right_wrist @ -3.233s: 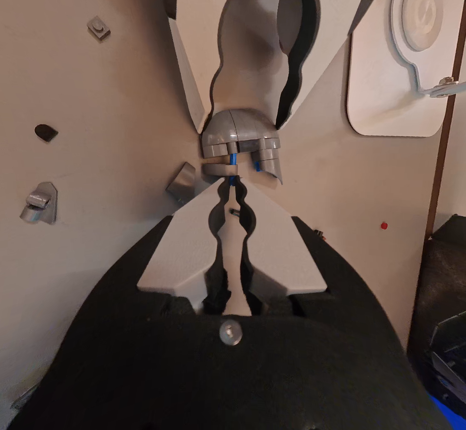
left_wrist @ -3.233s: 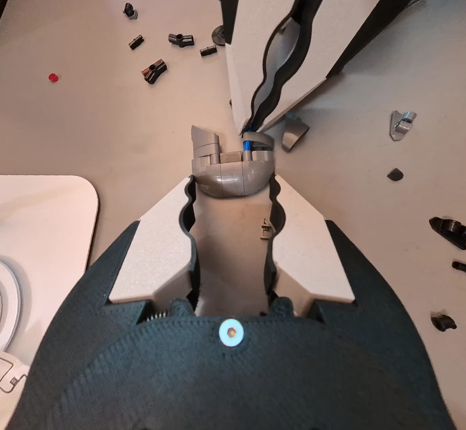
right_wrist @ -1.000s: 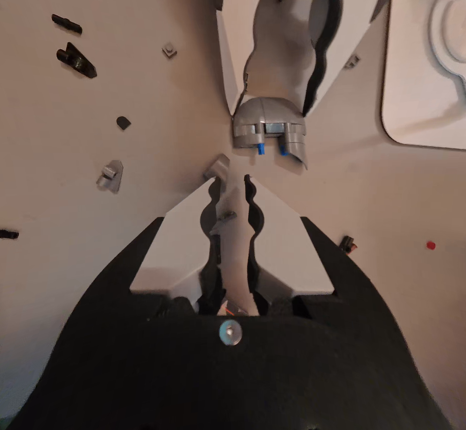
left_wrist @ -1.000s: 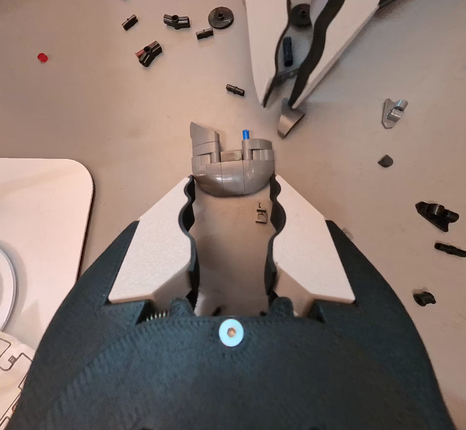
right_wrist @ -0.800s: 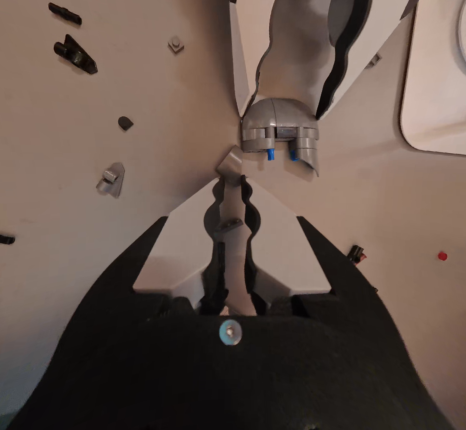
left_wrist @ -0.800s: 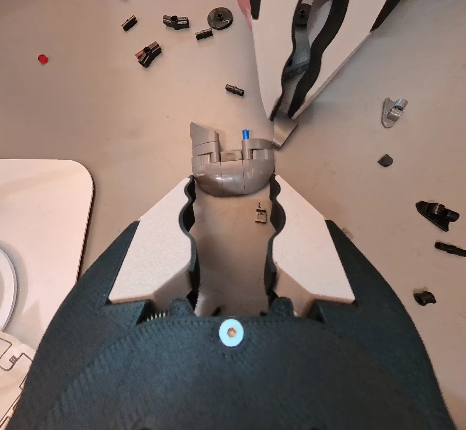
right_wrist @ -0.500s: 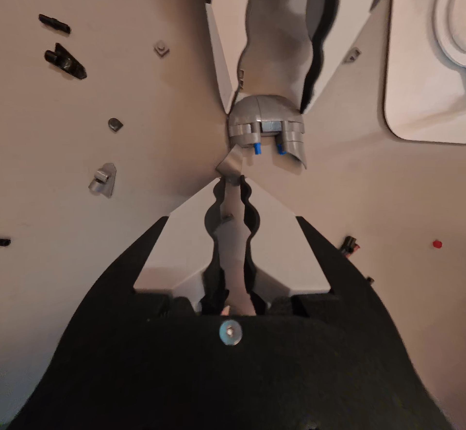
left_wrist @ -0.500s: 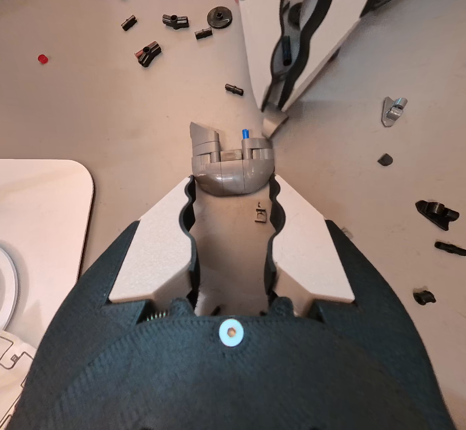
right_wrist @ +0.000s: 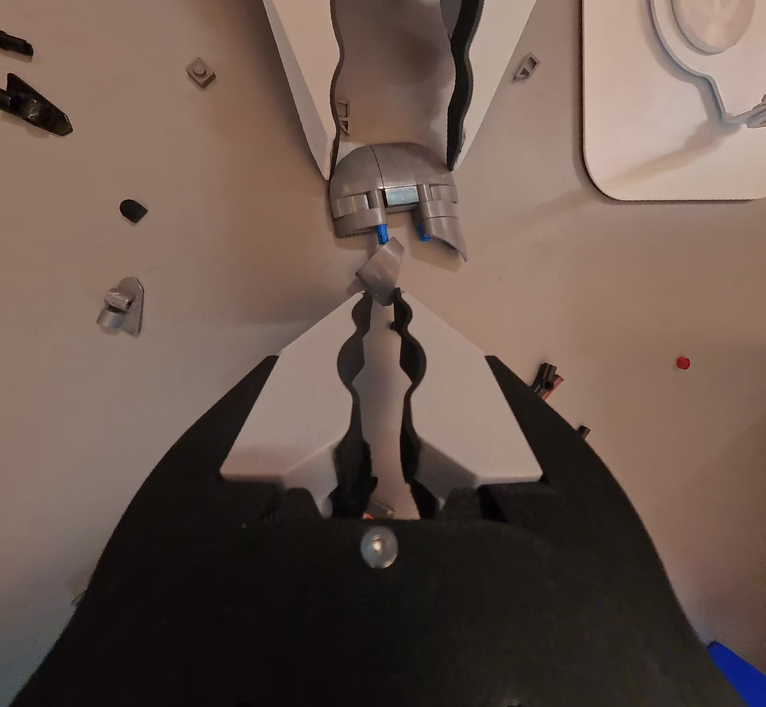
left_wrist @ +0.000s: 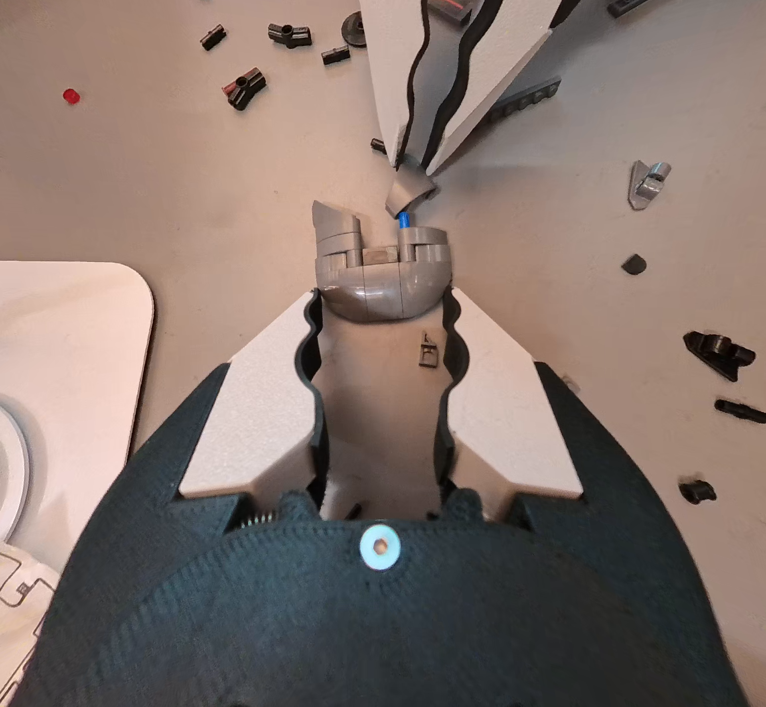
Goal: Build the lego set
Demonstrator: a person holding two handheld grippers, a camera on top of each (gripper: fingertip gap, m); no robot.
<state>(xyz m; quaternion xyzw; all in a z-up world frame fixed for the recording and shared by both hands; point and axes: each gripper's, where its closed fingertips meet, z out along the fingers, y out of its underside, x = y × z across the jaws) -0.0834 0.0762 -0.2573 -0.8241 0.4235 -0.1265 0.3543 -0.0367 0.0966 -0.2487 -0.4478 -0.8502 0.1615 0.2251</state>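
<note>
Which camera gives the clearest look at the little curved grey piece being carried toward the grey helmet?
The right wrist view: the curved grey piece sits mid-frame, pinched at the right gripper tips, just short of a blue peg on the helmet. The left wrist view shows it smaller, farther off beyond the helmet, partly hidden by the fingers.

smooth, faintly glossy grey plastic on the domed lego assembly (left_wrist: 383,273); matt, ribbed black printed plastic on the left gripper (left_wrist: 380,297) body; smooth matt beige tabletop (left_wrist: 166,173).
</note>
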